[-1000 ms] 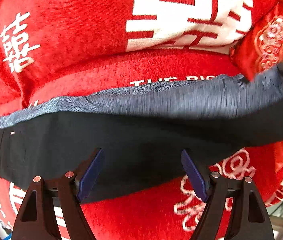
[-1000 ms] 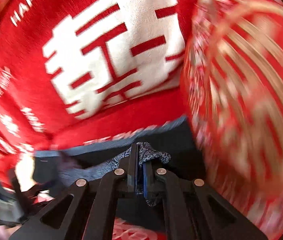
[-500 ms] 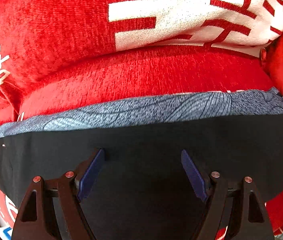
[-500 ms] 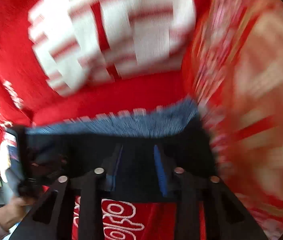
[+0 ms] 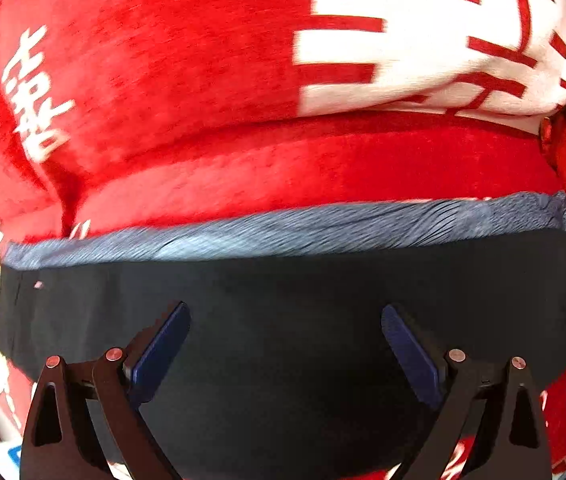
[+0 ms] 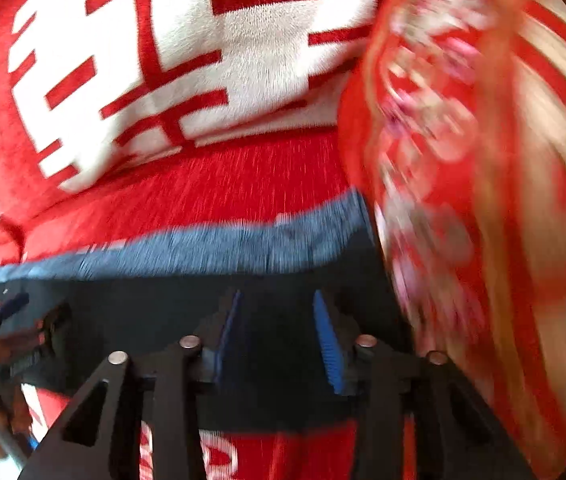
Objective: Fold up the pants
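A red plush blanket with big white characters covers the surface, bunched into a ridge at the far side. On the right lies a red cushion with a pale ornate pattern, blurred.

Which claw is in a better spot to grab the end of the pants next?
Probably the left claw. In the right wrist view it hovers by the pants' far end. The right claw hovers further in from the other end. Both claws are opening with nothing between them.
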